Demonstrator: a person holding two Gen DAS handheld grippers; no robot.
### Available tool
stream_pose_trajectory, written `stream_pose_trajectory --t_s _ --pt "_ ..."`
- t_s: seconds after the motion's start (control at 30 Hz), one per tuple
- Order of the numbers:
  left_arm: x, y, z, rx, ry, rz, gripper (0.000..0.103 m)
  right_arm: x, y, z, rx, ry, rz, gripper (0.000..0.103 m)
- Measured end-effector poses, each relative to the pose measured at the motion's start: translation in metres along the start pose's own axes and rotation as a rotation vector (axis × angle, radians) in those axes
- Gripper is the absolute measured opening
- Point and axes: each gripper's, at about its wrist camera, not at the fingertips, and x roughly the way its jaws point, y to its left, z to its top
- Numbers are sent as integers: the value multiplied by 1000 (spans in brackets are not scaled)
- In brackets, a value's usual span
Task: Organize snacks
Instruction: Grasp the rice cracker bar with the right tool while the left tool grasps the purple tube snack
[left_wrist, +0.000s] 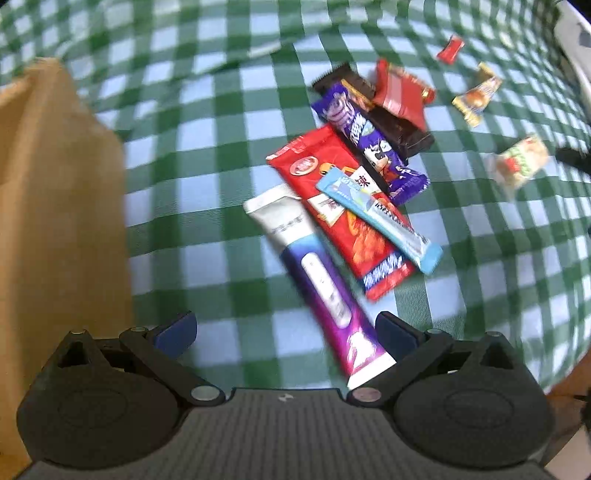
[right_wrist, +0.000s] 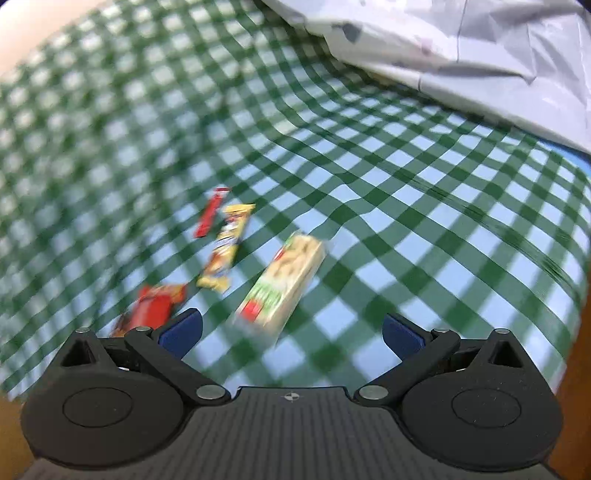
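A pile of snacks lies on the green checked cloth (left_wrist: 207, 155). It holds a white and purple bar (left_wrist: 317, 280), a long red packet (left_wrist: 343, 210), a light blue stick (left_wrist: 380, 218), a purple wrapper (left_wrist: 369, 144), a dark bar (left_wrist: 391, 118) and a red pack (left_wrist: 402, 92). My left gripper (left_wrist: 286, 336) hovers open just before the purple bar's near end. In the right wrist view a cream cracker pack (right_wrist: 284, 284) lies ahead of my open right gripper (right_wrist: 291, 332), with a yellow bar (right_wrist: 225, 251), a small red stick (right_wrist: 210, 212) and a red pack (right_wrist: 155, 302) to its left.
A brown paper bag (left_wrist: 55, 221) stands at the left. Small sweets, red (left_wrist: 450, 50), yellow (left_wrist: 476, 94) and cream (left_wrist: 517, 162), lie scattered to the right. A white plastic bag (right_wrist: 480, 55) lies at the far right, and the table edge (right_wrist: 576, 350) falls away nearby.
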Motion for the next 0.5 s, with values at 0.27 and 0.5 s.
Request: stream_pose_trajectory --t_s 0.27,0.5 --pt "43 -8 3 -36 0 13 103 130 23 12 -136 88 -111 103" --pt "49 -1 25 -19 114 -17 103 140 30 -3 -179 -10 -138 103"
